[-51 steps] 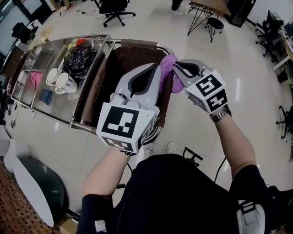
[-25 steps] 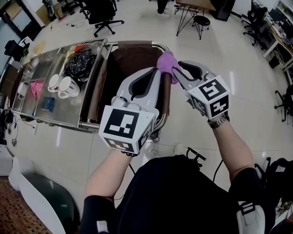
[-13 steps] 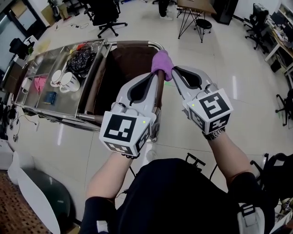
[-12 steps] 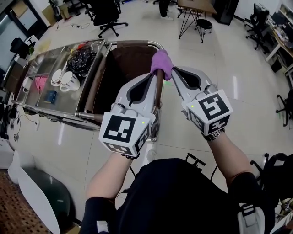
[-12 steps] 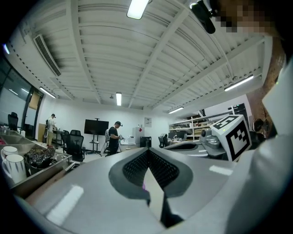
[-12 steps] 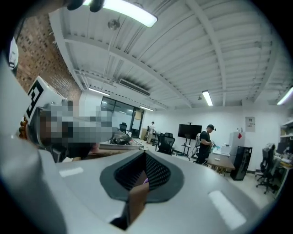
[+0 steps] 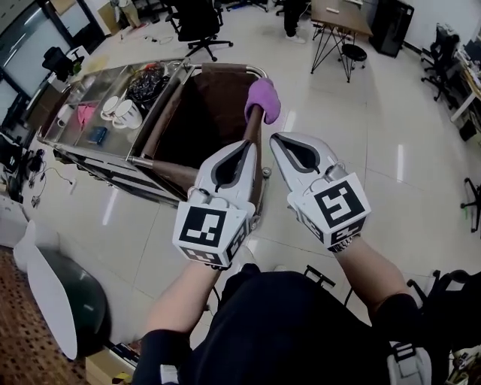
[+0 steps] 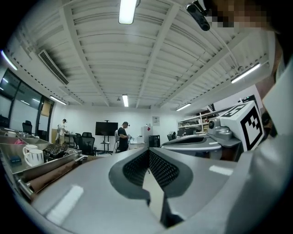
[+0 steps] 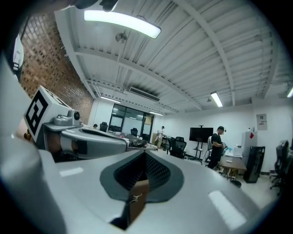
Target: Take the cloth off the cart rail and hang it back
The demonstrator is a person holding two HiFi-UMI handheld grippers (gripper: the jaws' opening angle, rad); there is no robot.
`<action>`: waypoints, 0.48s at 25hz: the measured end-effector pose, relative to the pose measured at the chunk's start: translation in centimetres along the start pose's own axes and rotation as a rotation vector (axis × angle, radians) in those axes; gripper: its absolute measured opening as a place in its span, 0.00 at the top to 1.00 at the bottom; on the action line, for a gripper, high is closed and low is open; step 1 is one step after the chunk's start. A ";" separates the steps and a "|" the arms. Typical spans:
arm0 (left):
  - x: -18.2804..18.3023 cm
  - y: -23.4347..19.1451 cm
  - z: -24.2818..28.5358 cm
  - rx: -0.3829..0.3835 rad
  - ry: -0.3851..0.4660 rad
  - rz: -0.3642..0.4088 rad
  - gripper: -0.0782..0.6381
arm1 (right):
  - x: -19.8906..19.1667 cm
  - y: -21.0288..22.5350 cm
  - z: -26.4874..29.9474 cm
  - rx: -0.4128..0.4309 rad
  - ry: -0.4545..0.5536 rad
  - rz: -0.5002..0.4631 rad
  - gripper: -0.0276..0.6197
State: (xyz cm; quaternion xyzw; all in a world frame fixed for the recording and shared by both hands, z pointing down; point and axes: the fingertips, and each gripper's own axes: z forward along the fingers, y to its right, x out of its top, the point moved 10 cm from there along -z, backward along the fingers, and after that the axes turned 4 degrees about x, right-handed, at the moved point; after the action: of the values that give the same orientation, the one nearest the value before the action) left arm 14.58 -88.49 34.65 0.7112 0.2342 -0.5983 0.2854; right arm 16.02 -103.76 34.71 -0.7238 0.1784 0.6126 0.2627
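The purple cloth (image 7: 262, 100) hangs bunched over the brown-wrapped rail (image 7: 225, 69) at the right side of the steel cart (image 7: 113, 147). Both grippers are held side by side in front of it, apart from the cloth. My left gripper (image 7: 246, 144) is shut and empty, with its mesh pads (image 8: 137, 167) meeting. My right gripper (image 7: 276, 139) has just been closing and is now shut, with nothing between its pads (image 9: 153, 171). Each gripper view shows the other gripper alongside: the right gripper (image 8: 215, 135) and the left gripper (image 9: 87, 137). The cloth appears in neither gripper view.
The cart holds a dark brown bag (image 7: 199, 113), and its tray carries two white cups (image 7: 120, 111), a black crumpled bag (image 7: 149, 81) and a pink rag (image 7: 84, 113). Office chairs (image 7: 197, 16), a table (image 7: 342, 13) and a stool (image 7: 353, 53) stand beyond. People stand far off.
Both grippers have drawn back toward the person, away from the cloth. The right gripper's jaws have closed on nothing. The cloth stays draped on the rail.
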 end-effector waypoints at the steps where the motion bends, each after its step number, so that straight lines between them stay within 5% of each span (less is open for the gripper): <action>1: 0.1 0.5 -0.4 0.010 0.000 0.010 0.89 | 0.0 -0.3 -0.5 0.007 0.005 0.001 0.96; 12: 0.1 2.2 -3.8 0.018 -0.002 0.027 0.89 | 2.0 -2.8 -2.7 -0.013 0.044 -0.007 0.96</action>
State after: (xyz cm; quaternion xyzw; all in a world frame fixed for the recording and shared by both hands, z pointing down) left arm 18.83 -87.53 35.26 0.7163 0.2189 -0.5971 0.2872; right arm 20.16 -102.99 33.52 -0.7395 0.1777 0.5966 0.2563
